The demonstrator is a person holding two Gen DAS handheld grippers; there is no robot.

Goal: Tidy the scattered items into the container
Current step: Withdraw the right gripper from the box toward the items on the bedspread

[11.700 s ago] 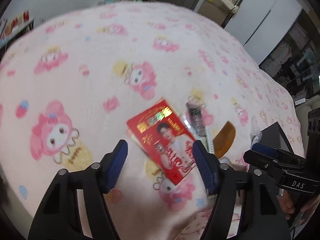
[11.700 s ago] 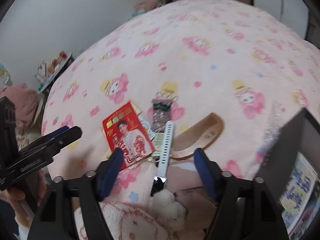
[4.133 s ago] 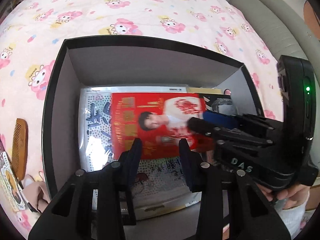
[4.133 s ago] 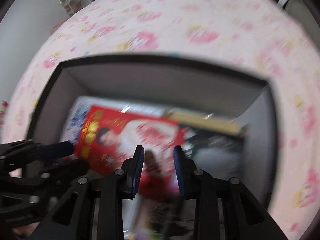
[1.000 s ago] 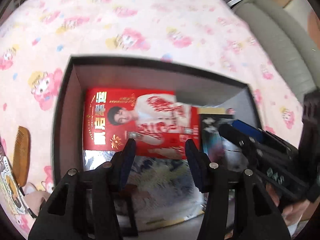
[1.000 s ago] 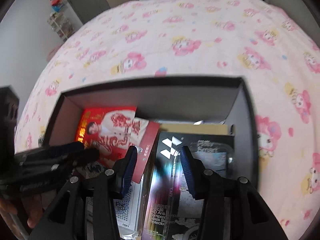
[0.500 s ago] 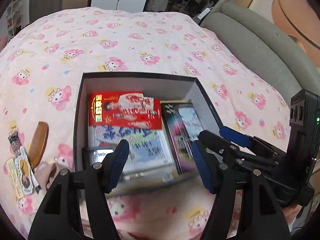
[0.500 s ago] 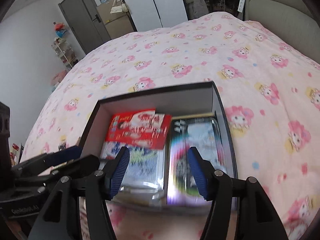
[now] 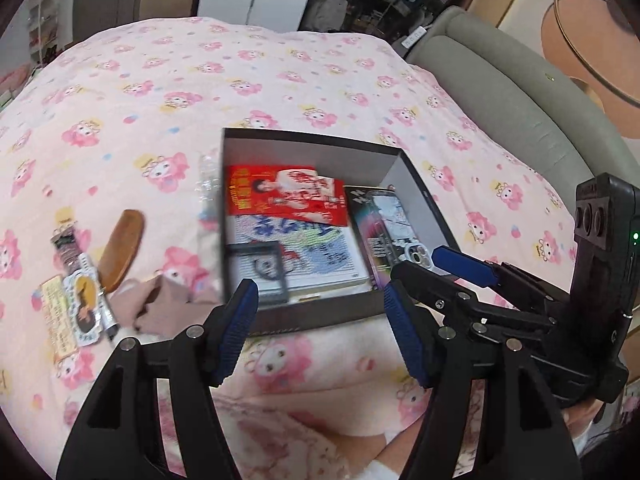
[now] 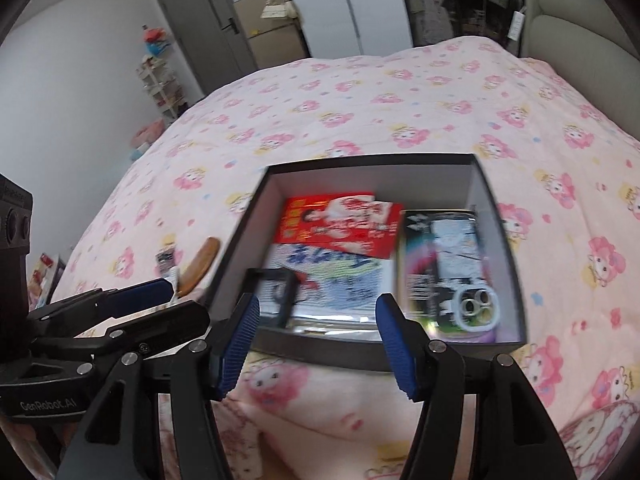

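Box (image 9: pixel 320 318) of dark card sits on the pink bedspread (image 9: pixel 168 80), toward its right edge. Inside lie a red card (image 9: pixel 280 196) at the far left, a blue-printed packet (image 9: pixel 316 248) and a small black frame (image 9: pixel 260 270) nearer, and a phone-case pack (image 10: pixel 452 272) along the right wall. Outside the box's left wall lie a wooden comb (image 9: pixel 120 250), a watch strap (image 9: pixel 76 256), a sticker card (image 9: pixel 68 312) and a beige cloth (image 9: pixel 156 308). The left gripper (image 9: pixel 320 334) and right gripper (image 10: pixel 316 344) hang before the near wall, jaws just spread, both released and empty.
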